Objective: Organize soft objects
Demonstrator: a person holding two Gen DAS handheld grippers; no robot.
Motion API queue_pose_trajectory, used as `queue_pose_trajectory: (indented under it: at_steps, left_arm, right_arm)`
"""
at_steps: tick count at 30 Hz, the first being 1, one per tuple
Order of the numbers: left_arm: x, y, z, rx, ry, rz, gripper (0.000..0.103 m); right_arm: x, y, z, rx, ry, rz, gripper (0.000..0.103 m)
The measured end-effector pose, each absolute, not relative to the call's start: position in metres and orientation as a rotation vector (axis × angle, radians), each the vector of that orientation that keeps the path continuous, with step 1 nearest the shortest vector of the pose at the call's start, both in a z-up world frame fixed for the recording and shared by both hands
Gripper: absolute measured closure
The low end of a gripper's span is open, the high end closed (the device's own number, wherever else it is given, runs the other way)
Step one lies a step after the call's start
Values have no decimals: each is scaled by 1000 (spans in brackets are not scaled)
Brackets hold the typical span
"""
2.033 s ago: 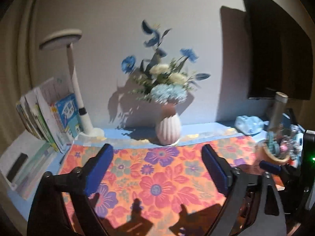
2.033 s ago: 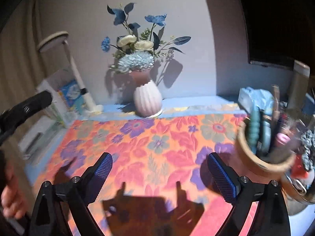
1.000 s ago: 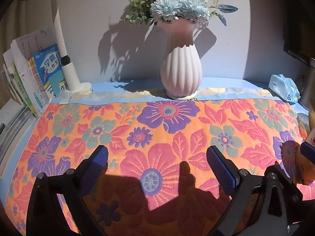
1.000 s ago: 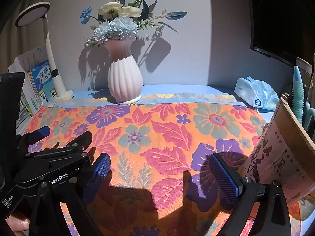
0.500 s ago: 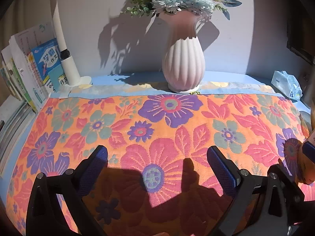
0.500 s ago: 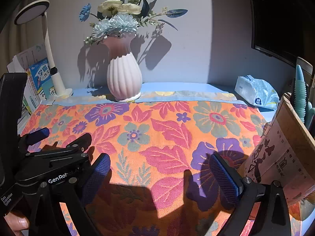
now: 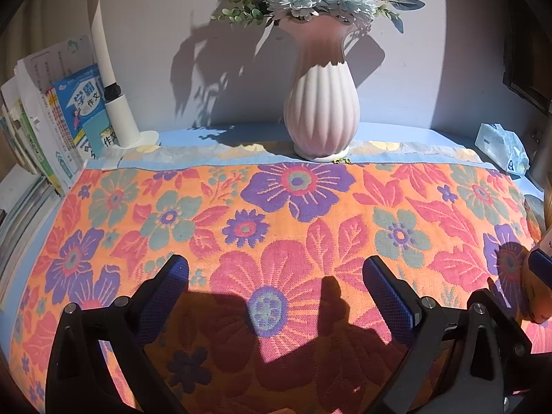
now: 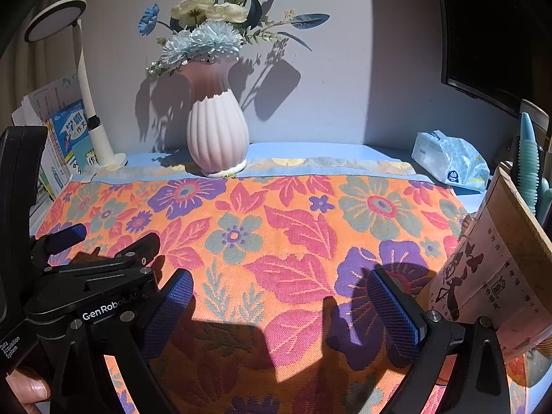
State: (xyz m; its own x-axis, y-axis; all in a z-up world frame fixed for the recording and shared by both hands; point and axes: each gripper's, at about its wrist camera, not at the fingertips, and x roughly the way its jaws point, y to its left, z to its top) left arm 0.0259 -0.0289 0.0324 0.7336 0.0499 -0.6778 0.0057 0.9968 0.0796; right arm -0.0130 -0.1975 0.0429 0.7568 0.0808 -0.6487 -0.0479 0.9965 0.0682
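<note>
Fingers of both grippers stand wide apart with nothing between them: the left gripper (image 7: pixel 276 286) and the right gripper (image 8: pixel 281 298) hover low over the near part of the towel (image 7: pixel 296 207), side by side, the left one showing at nine o'clock in the right wrist view. Both point level toward the back wall.

That flowered towel is the soft thing in reach. It lies spread flat over the desk from the near edge to the vase (image 7: pixel 322 117) at twelve o'clock. It looks like light, limp woven cloth that will sag and fold wherever it is lifted, and should not slip in the padded fingers. I judge a pinch at the near hem, one gripper toward each corner, the best hold; the hem itself is hidden below the frames.

Its far edge lies at the vase's foot, perhaps just under it, so a hard pull risks tipping the vase. At three o'clock a pen holder (image 8: pixel 496 269) stands on or against the cloth. Farther back a tissue pack (image 8: pixel 448 160) lies at two o'clock, books (image 7: pixel 51 120) and a lamp (image 7: pixel 114 103) at ten.
</note>
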Motion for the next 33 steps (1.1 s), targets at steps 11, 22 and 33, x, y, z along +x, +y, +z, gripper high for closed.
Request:
queue_pose_trajectory:
  at_steps: [11, 22, 33]
  left_arm:
    - [27, -28, 31, 75, 755, 21, 2]
    - [29, -27, 31, 67, 766, 19, 2]
    - [30, -27, 30, 66, 769, 18, 2]
  right_arm:
    - [-12, -198, 42, 48, 709, 71, 2]
    - [-12, -199, 40, 45, 713, 71, 2]
    - [-11, -199, 39, 44, 716, 72, 2]
